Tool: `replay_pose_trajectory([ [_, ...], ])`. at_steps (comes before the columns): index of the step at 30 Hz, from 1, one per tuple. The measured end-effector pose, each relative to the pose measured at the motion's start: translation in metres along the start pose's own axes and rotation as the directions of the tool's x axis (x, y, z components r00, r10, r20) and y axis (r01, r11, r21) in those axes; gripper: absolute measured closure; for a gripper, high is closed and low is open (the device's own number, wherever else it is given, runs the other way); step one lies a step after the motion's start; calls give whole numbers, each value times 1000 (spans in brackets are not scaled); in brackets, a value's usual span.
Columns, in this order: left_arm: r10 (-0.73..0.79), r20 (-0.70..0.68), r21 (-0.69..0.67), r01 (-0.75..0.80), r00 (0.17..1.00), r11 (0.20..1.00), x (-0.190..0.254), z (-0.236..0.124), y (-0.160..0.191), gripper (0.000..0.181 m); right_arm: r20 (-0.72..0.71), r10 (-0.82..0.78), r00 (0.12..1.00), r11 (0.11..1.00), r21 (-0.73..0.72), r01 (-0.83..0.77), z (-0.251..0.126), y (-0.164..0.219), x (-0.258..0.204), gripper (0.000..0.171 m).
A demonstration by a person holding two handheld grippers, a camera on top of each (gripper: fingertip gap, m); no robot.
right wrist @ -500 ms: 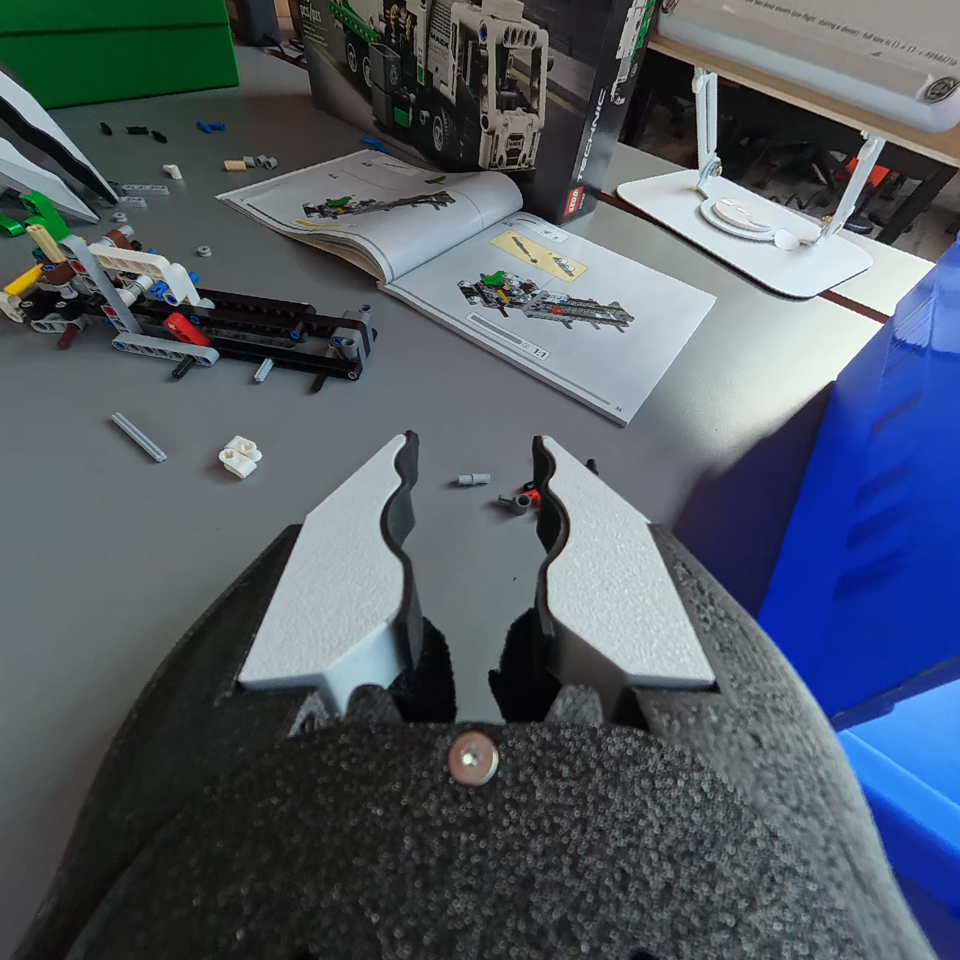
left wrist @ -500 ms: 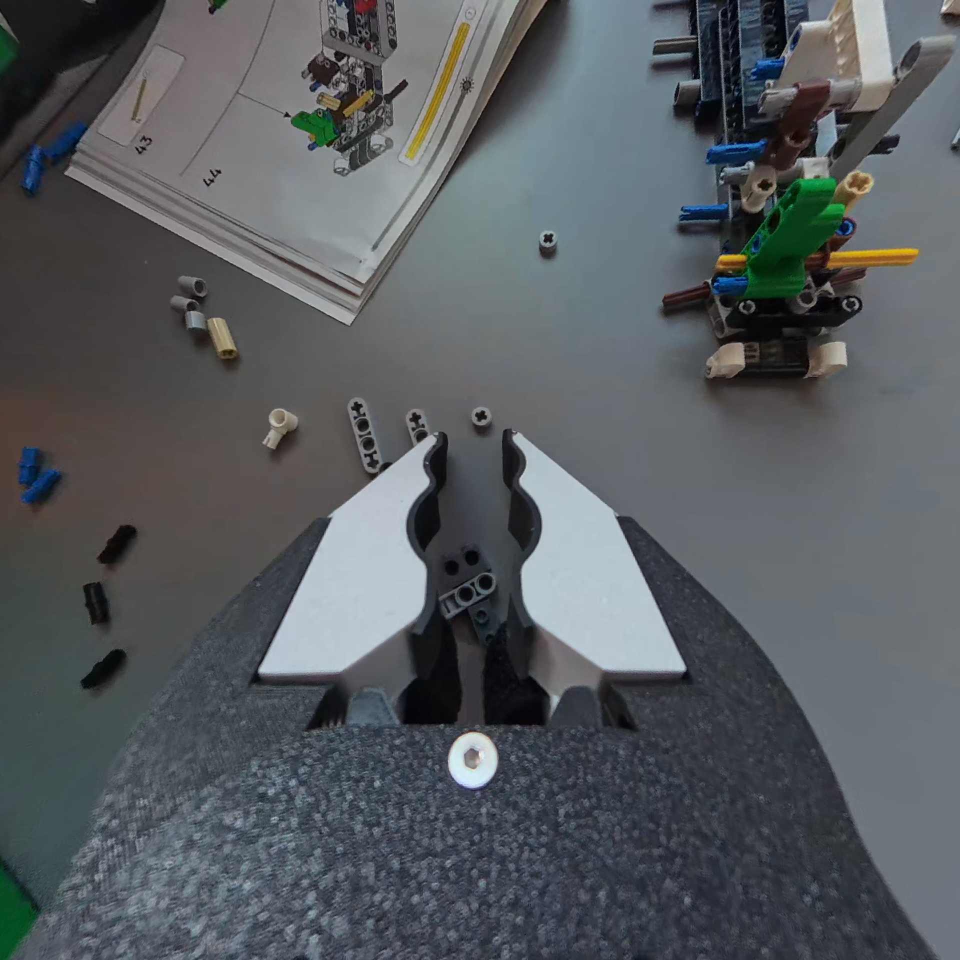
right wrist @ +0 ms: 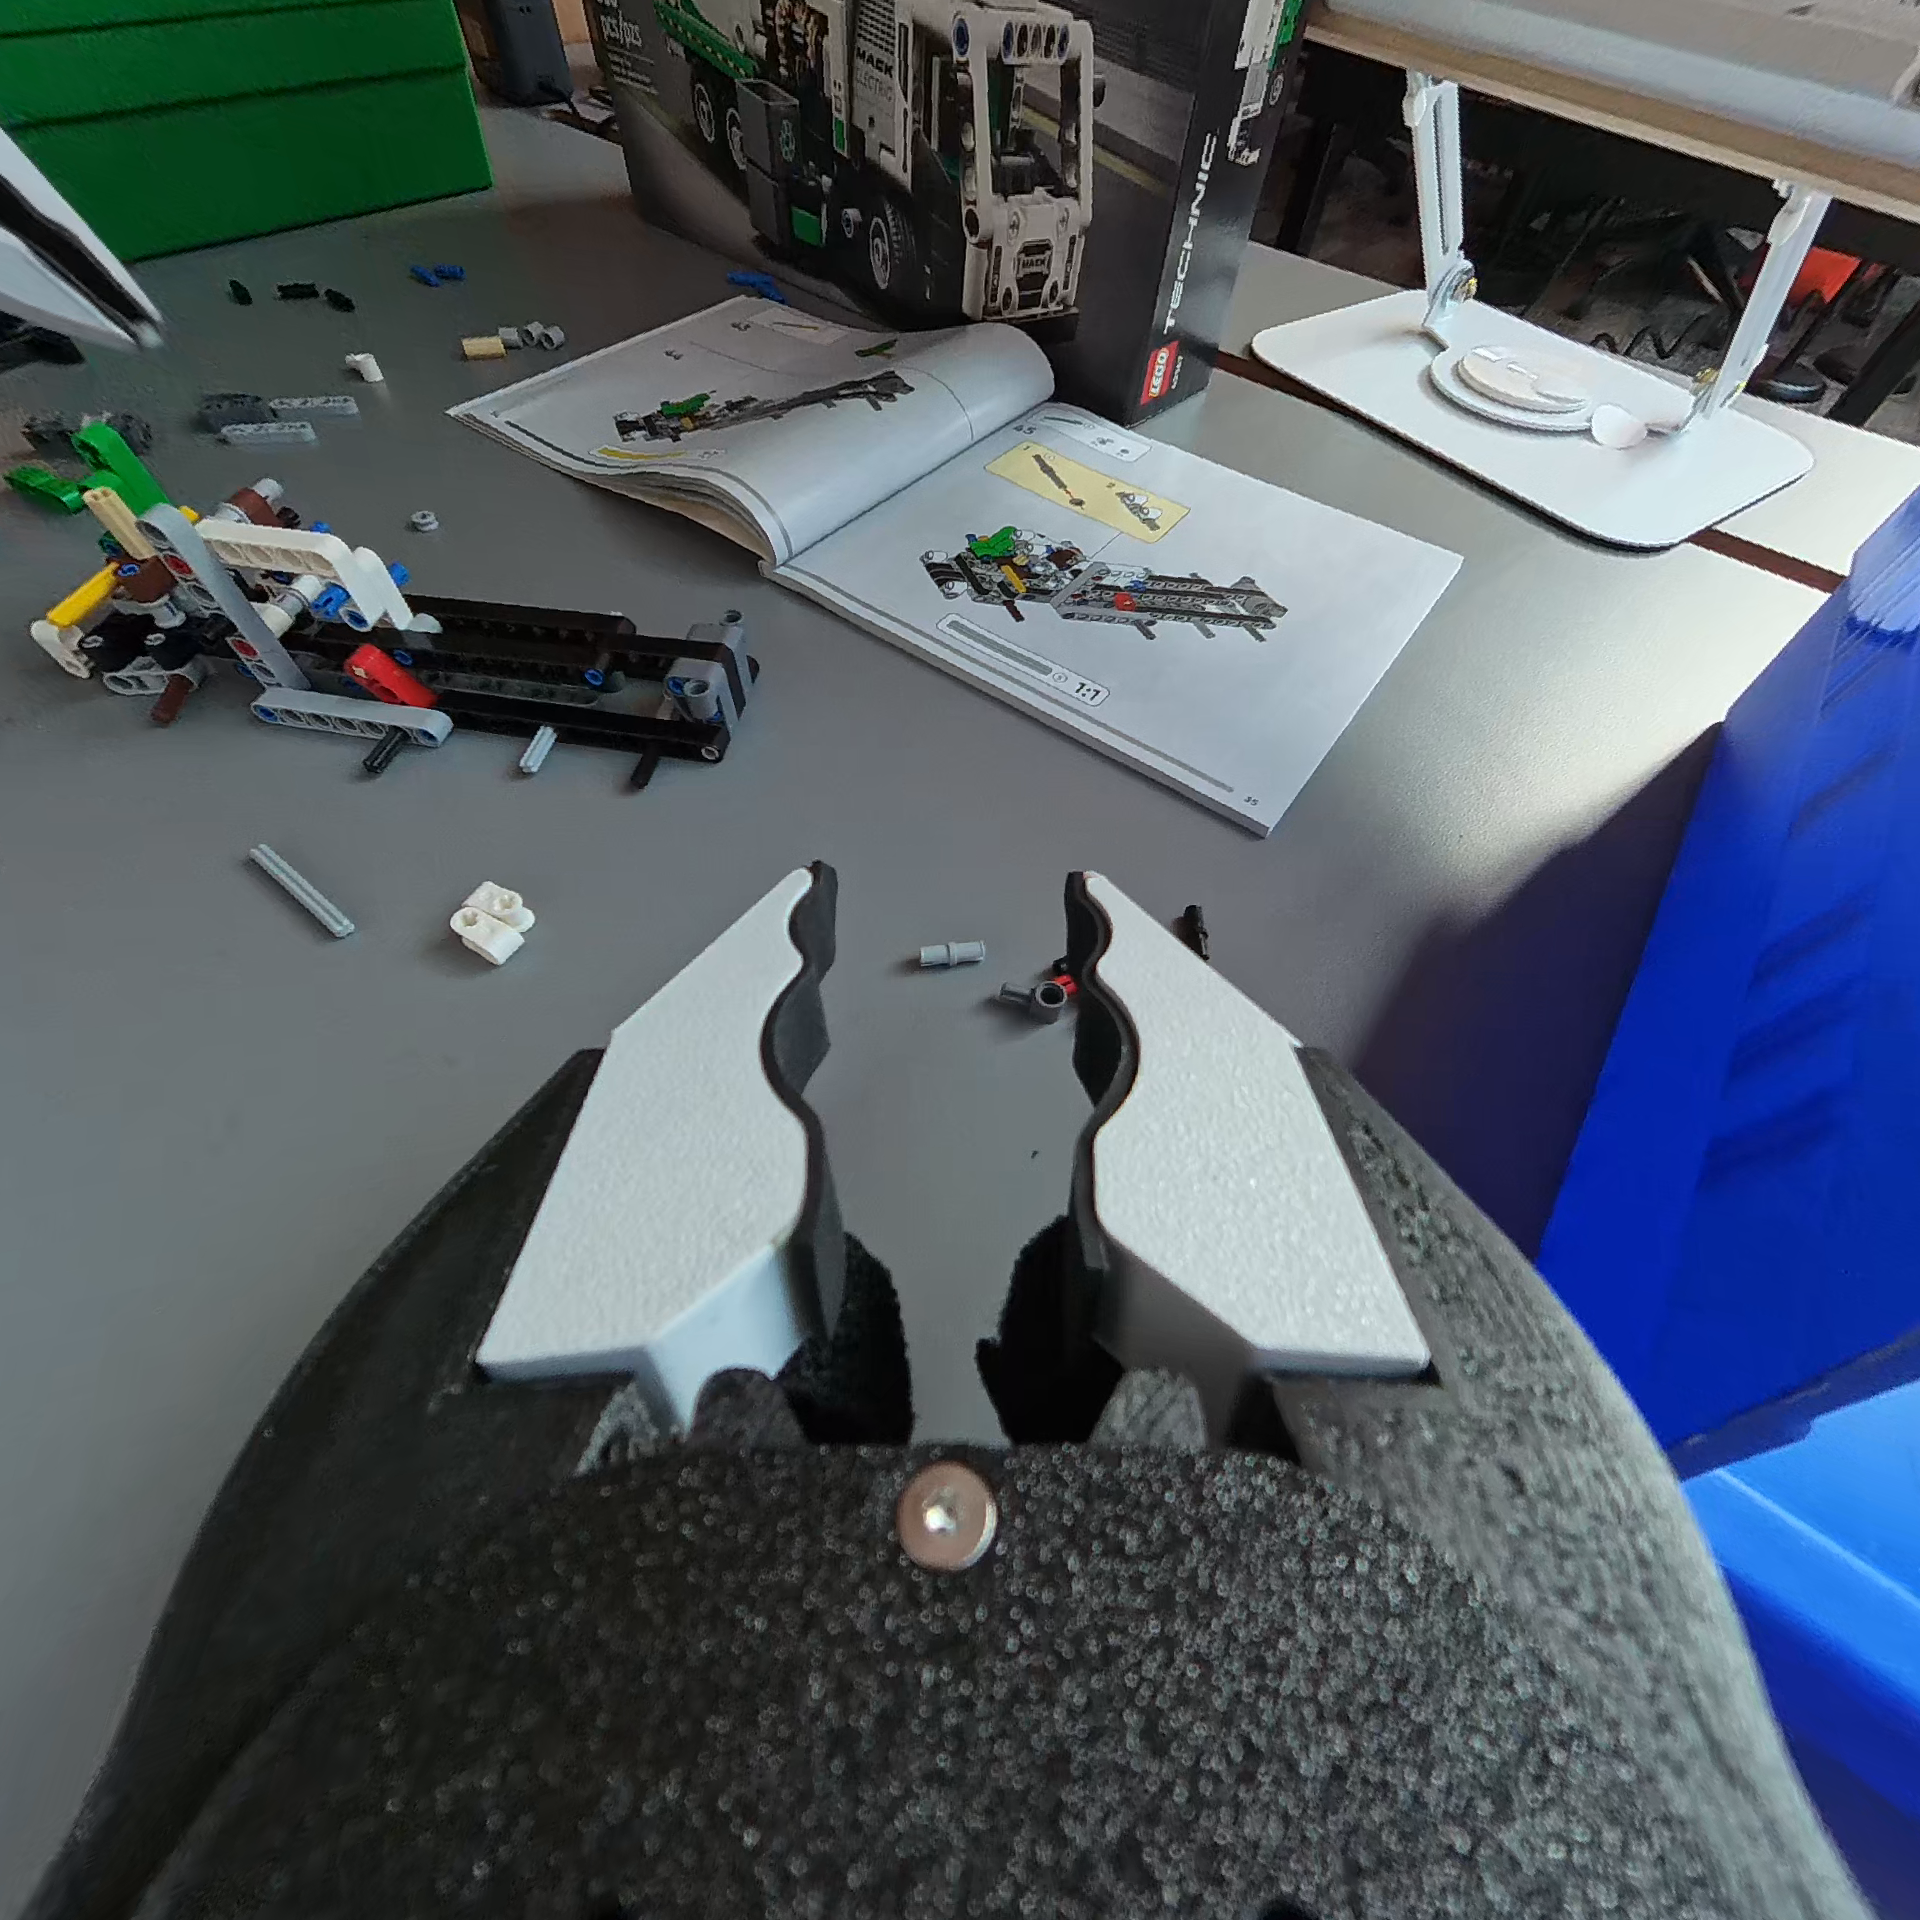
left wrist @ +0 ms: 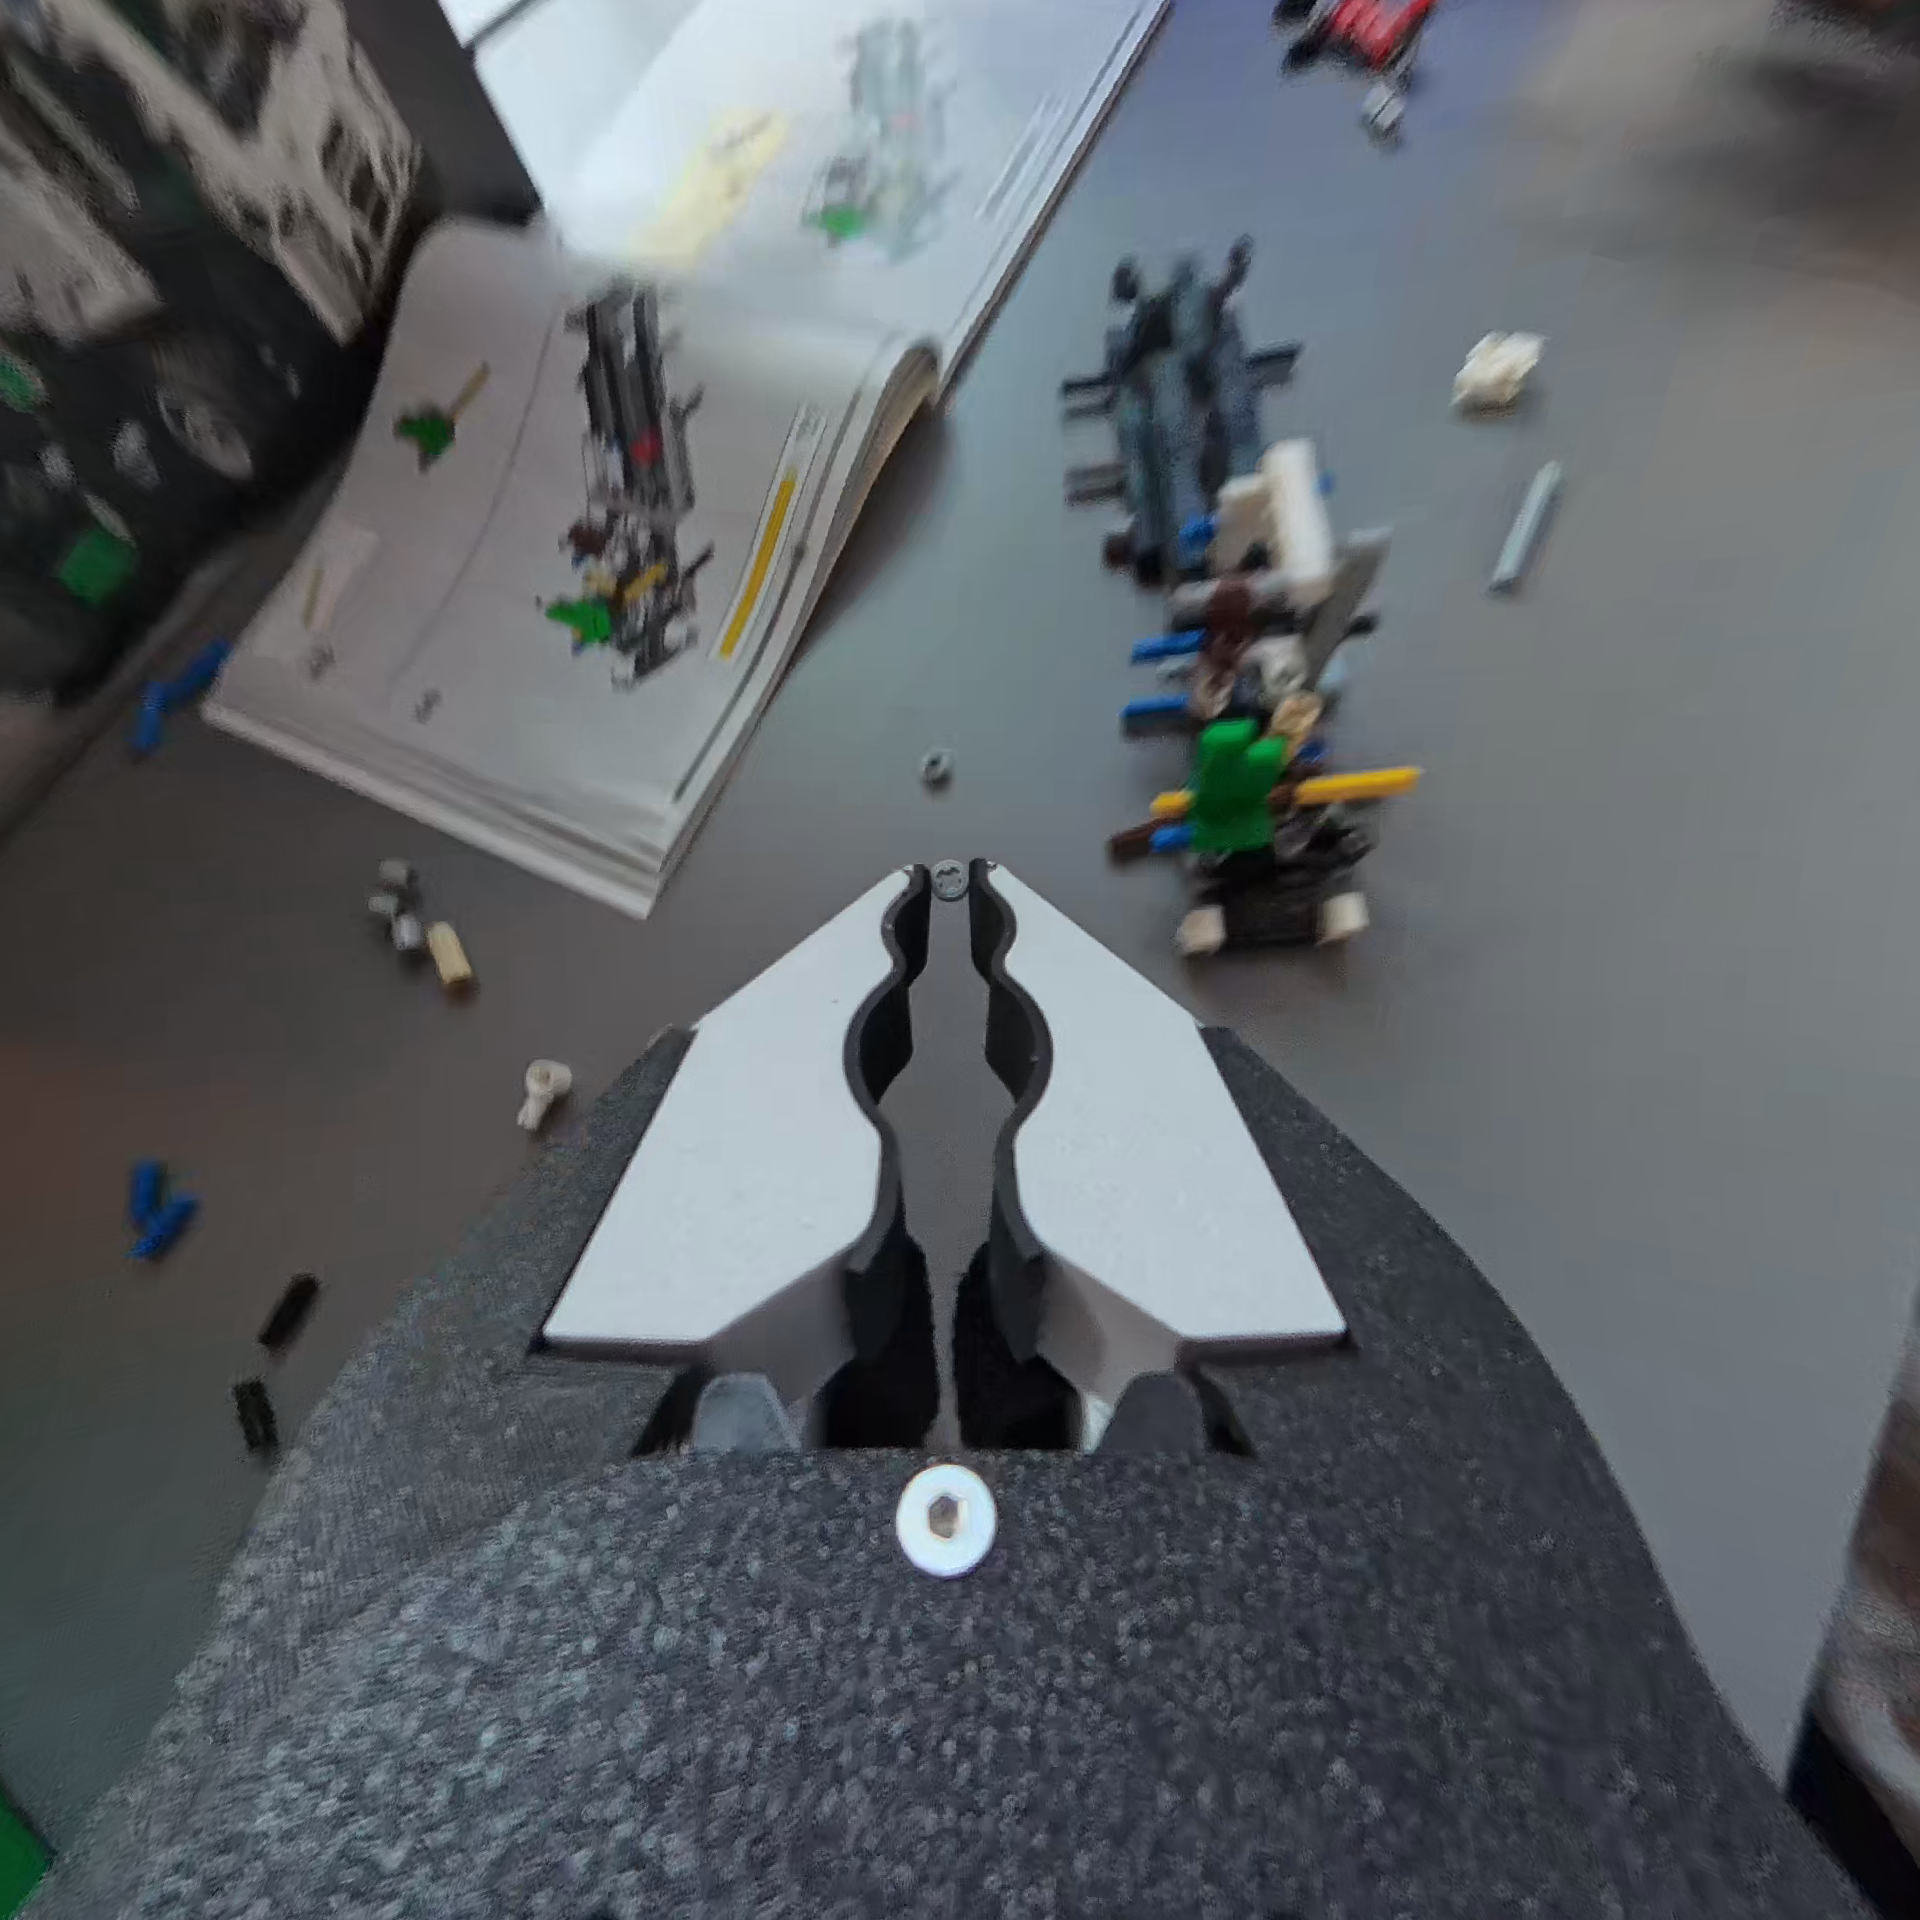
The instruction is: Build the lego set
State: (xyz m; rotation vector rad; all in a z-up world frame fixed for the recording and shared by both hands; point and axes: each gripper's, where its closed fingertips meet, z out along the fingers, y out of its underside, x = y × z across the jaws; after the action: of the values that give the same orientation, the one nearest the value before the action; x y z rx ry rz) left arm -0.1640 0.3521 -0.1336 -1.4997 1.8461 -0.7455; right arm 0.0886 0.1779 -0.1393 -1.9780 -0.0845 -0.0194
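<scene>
My left gripper (left wrist: 948, 871) is shut on a small grey round bush (left wrist: 948, 881), pinched at the very fingertips and held above the grey table. The partly built black chassis with green, yellow and white parts (left wrist: 1236, 644) lies ahead to the right of it; it also shows in the right wrist view (right wrist: 416, 644). My right gripper (right wrist: 951, 883) is open and empty, low over the table. A light grey pin (right wrist: 951, 954) lies between its fingertips, and a dark grey connector (right wrist: 1039, 997) lies beside its right finger. The left gripper's fingers (right wrist: 62, 281) show at the far left of the right wrist view.
The open instruction booklet (right wrist: 935, 499) and the set box (right wrist: 935, 156) lie behind the chassis. A second grey bush (left wrist: 935, 767), a white connector (right wrist: 491, 920), a grey axle (right wrist: 301, 890) and small blue and black pins are scattered about. A blue bin (right wrist: 1766, 935) stands close on the right, and a white stand (right wrist: 1538, 416) at the back right. Across from one pair of fingers to the other is roughly 30 cm.
My left gripper has shut on the small grey bush and risen from the table, tilting so more of the booklet and chassis shows. The right gripper has not moved.
</scene>
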Motion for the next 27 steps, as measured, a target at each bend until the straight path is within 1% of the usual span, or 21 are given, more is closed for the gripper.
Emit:
replay_pose_trajectory([
  [1, 42, -19, 69, -41, 999, 997, 17, -9, -27, 175, 1, 3, 1000, 1000, 3, -3, 0, 0, 0, 127],
  [2, 74, -49, 133, -67, 996, 989, 39, -14, -52, 176, 1, 6, 1000, 1000, 7, -6, -1, -1, 1, 127],
  [3, 91, -100, 161, -74, 991, 984, 65, -12, -72, 176, 2, 10, 1000, 1000, 11, -10, -1, -1, 1, 127],
  [5, 83, -200, 104, -63, 976, 993, 115, 14, -88, 175, 4, 17, 1000, 1000, 16, -17, -2, -2, 1, 127],
  [8, -24, -247, -21, 20, 969, 1000, 164, 80, -84, 176, 5, 13, 1000, 1000, 19, -13, -2, -2, 1, 127],
  [10, -65, -261, -92, 42, 963, 995, 185, 114, -76, 176, 5, 2, 1000, 1000, 22, -2, -2, -3, 0, 127],
  [12, -45, -217, -104, 23, 975, 994, 190, 133, -76, 175, 2, -8, 1000, 1000, 24, 8, -2, -3, -1, 127],
  [14, -22, -172, -118, 2, 985, 993, 187, 143, -77, 175, 0, -13, 1000, 999, 29, 13, -3, -4, -1, 127],
  [20, -6, -157, -141, -16, 988, 990, 182, 147, -78, 174, 12, 0, 1000, 999, 53, 0, -6, -6, -1, 127],
  [22, -20, -154, -142, -2, 988, 990, 181, 145, -78, 164, 17, 12, 1000, 998, 63, -13, -7, -8, -1, 127],
  [24, -22, -148, -91, 8, 989, 996, 176, 130, -88, 163, 23, 24, 999, 997, 72, -26, -8, -9, 0, 127],
  [27, -68, -103, 26, 71, 992, 997, 146, 90, -105, 163, 30, 42, 999, 996, 77, -44, -8, -9, 1, 127],
])
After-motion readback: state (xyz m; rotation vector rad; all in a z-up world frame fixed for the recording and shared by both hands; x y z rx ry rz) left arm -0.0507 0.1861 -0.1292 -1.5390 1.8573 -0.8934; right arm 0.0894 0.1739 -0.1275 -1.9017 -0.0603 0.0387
